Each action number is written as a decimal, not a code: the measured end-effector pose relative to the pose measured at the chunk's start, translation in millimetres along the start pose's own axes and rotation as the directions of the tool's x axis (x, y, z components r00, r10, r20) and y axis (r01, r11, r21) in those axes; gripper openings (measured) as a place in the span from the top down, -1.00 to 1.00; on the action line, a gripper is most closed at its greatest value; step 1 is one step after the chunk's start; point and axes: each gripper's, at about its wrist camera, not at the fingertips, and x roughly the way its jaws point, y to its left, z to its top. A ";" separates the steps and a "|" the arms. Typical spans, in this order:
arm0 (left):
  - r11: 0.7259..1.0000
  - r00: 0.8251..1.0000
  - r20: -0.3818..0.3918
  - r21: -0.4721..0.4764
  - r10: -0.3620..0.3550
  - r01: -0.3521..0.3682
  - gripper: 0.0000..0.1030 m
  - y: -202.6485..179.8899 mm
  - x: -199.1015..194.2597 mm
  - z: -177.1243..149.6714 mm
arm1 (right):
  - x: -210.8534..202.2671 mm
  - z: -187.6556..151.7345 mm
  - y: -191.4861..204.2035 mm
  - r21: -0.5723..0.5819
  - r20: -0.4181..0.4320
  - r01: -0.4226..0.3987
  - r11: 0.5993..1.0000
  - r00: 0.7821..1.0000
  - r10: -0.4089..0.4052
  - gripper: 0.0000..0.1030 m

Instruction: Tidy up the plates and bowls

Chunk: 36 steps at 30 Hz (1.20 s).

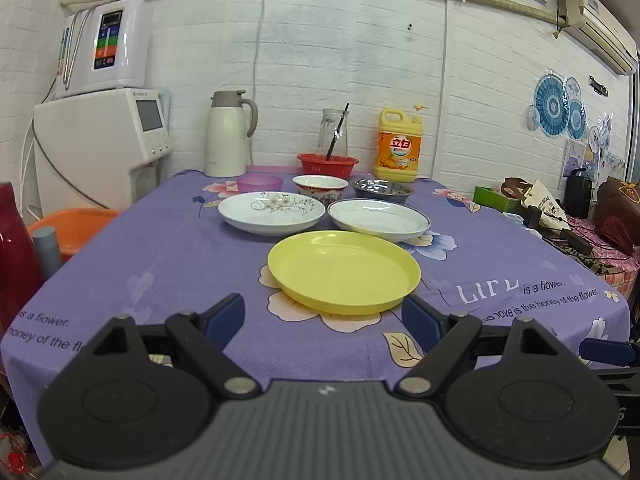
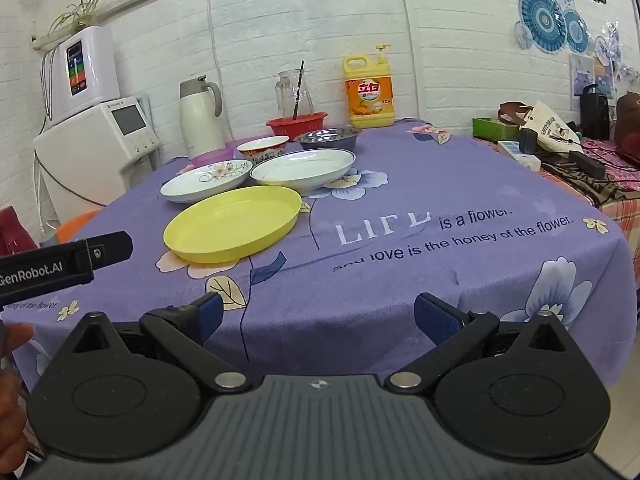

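A yellow plate (image 1: pixel 344 270) (image 2: pixel 234 222) lies nearest on the purple tablecloth (image 1: pixel 160 264). Behind it lie a white floral plate (image 1: pixel 271 212) (image 2: pixel 208 180) and a blue-rimmed white plate (image 1: pixel 378 219) (image 2: pixel 304 168). Further back stand a purple bowl (image 1: pixel 259 182), a red-patterned bowl (image 1: pixel 320 188) (image 2: pixel 263 148) and a steel bowl (image 1: pixel 382 190) (image 2: pixel 328 138). My left gripper (image 1: pixel 323 318) is open and empty, just short of the yellow plate. My right gripper (image 2: pixel 318 318) is open and empty over the table's near edge, right of the plates.
A red basket (image 1: pixel 328 164), glass jug (image 1: pixel 333 132), white thermos (image 1: pixel 226 136) and yellow detergent bottle (image 1: pixel 398 146) line the back wall. A water dispenser (image 1: pixel 100 144) stands left. A cluttered side table (image 2: pixel 580 156) lies right. The left gripper's body (image 2: pixel 64 264) shows in the right wrist view.
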 end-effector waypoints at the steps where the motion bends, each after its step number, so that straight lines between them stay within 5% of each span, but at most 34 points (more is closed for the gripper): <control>1: 1.000 1.000 0.000 0.001 -0.002 0.002 -0.64 -0.3 -0.5 0.2 | 0.4 -0.2 0.4 -0.001 -0.002 -0.002 1.000 1.000 0.002 -1.00; 36: 1.000 1.000 -0.013 -0.008 -0.003 0.003 -0.64 1.3 3.8 -2.7 | 6.6 -5.0 6.2 -0.011 -0.043 -0.041 0.999 0.998 0.040 -1.00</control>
